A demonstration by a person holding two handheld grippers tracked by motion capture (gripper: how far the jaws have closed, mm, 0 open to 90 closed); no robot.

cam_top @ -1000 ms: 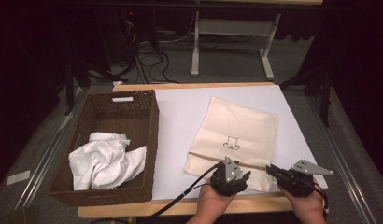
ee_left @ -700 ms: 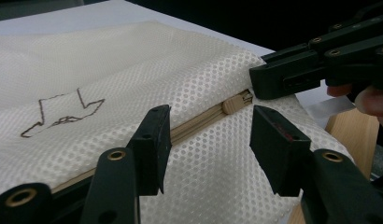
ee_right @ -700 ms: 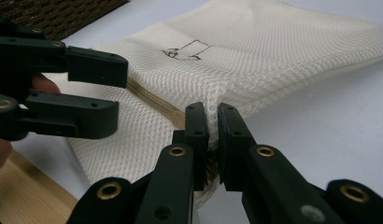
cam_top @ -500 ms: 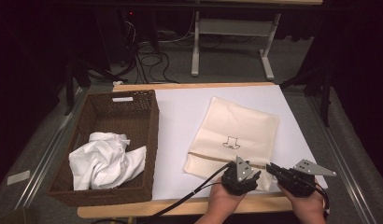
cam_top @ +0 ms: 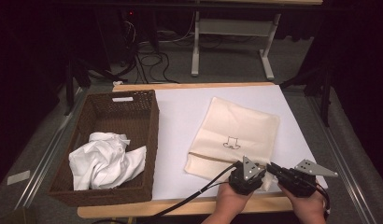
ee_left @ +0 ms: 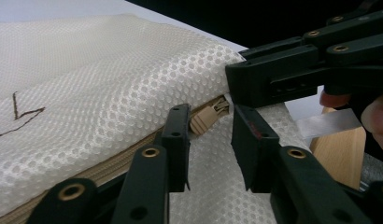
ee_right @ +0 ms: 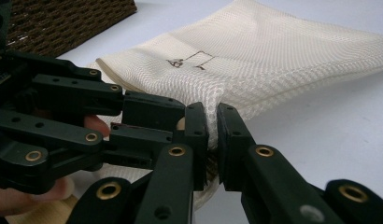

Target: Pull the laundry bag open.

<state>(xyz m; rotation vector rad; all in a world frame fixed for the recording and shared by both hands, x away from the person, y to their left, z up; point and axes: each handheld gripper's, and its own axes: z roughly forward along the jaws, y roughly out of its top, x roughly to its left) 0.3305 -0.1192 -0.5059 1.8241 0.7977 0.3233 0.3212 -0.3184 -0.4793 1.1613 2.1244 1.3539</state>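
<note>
Item: cream mesh laundry bag (cam_top: 236,135), flat on white table sheet (cam_top: 180,116), zipper edge toward person.
Right gripper (ee_right: 212,128): clenched on bag corner.
Left gripper (ee_left: 209,140): jaws just closing, not yet gripping; zipper pull (ee_left: 204,119) between them, just ahead.

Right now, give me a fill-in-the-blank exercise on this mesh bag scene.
1. The right gripper is shut on a corner of the ____ bag.
2. The left gripper has just been closing, its jaws on either side of the beige ____ pull.
3. The white cloth lies inside the brown ____.

Missing words: mesh; zipper; basket
</note>
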